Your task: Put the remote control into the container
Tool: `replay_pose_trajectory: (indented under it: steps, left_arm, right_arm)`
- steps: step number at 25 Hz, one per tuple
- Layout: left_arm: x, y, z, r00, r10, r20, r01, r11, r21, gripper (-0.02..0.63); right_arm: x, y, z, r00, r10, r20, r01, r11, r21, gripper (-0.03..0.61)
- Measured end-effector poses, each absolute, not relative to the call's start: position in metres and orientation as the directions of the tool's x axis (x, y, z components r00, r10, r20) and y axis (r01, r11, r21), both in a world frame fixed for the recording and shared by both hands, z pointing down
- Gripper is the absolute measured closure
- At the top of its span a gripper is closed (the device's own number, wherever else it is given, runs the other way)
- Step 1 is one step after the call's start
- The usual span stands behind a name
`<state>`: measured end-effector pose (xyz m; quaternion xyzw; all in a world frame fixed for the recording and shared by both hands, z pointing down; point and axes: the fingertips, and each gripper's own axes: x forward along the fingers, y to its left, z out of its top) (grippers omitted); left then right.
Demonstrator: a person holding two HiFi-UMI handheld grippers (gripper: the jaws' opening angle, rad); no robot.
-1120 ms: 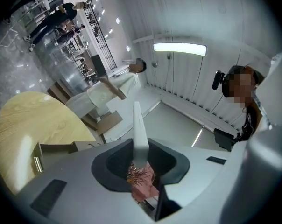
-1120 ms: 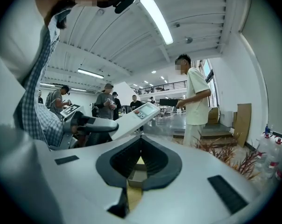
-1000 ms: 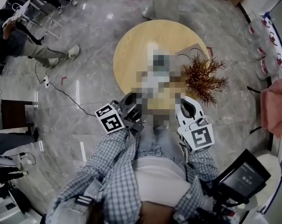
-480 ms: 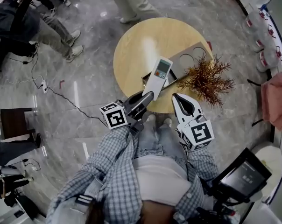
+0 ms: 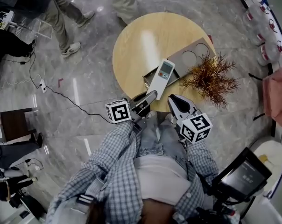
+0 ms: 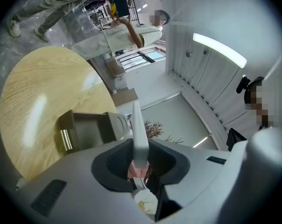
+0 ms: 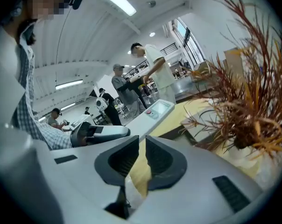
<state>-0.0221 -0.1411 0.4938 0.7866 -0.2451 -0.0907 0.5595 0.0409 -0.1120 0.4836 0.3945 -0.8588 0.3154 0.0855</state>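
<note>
A white remote control [image 5: 160, 78] with a small screen sticks out tilted from my left gripper [image 5: 149, 96], which is shut on its near end. In the head view its far end lies over the dark open container [image 5: 148, 75] on the round wooden table [image 5: 141, 41]. In the left gripper view the remote [image 6: 139, 134] stands edge-on between the jaws, with the container [image 6: 87, 129] just beyond. My right gripper [image 5: 173, 100] hovers at the table's near edge to the right. Its jaws are a narrow slit apart and opening, with nothing between them. The right gripper view shows the remote [image 7: 150, 113] to its left.
A dried orange plant [image 5: 211, 78] stands at the table's right, close to my right gripper. A grey card with two round holes [image 5: 192, 57] lies behind the container. People stand and walk on the marble floor beyond the table. A cable [image 5: 61, 92] runs across the floor at left.
Both grippers have edged slightly closer together near the table's front edge, the remote still in the left one. The people beyond the table have walked on.
</note>
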Motion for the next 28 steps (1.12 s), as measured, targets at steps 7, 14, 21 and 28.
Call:
replay_pose_trajectory:
  steps: [7, 14, 21, 28]
  left_arm:
    - [-0.030, -0.142, 0.503, 0.859, -0.502, 0.099, -0.232, -0.209, 0.950, 0.517]
    - [-0.030, -0.145, 0.490, 0.864, -0.503, 0.003, -0.155, -0.260, 0.953, 0.515]
    - [-0.030, -0.147, 0.485, 0.865, -0.498, -0.057, -0.090, -0.266, 0.960, 0.517]
    - [-0.032, -0.145, 0.476, 0.869, -0.480, -0.120, -0.059, -0.341, 0.938, 0.515]
  right_arm:
    - [0.019, -0.113, 0.503, -0.785, -0.564, 0.257, -0.497, 0.326, -0.804, 0.465]
    - [0.002, -0.121, 0.498, -0.820, -0.562, 0.108, -0.288, 0.243, -0.926, 0.457]
    - [-0.010, -0.124, 0.491, -0.855, -0.518, 0.023, -0.152, 0.209, -0.966, 0.477]
    - [-0.013, -0.124, 0.486, -0.846, -0.533, -0.030, -0.060, 0.150, -0.987, 0.492]
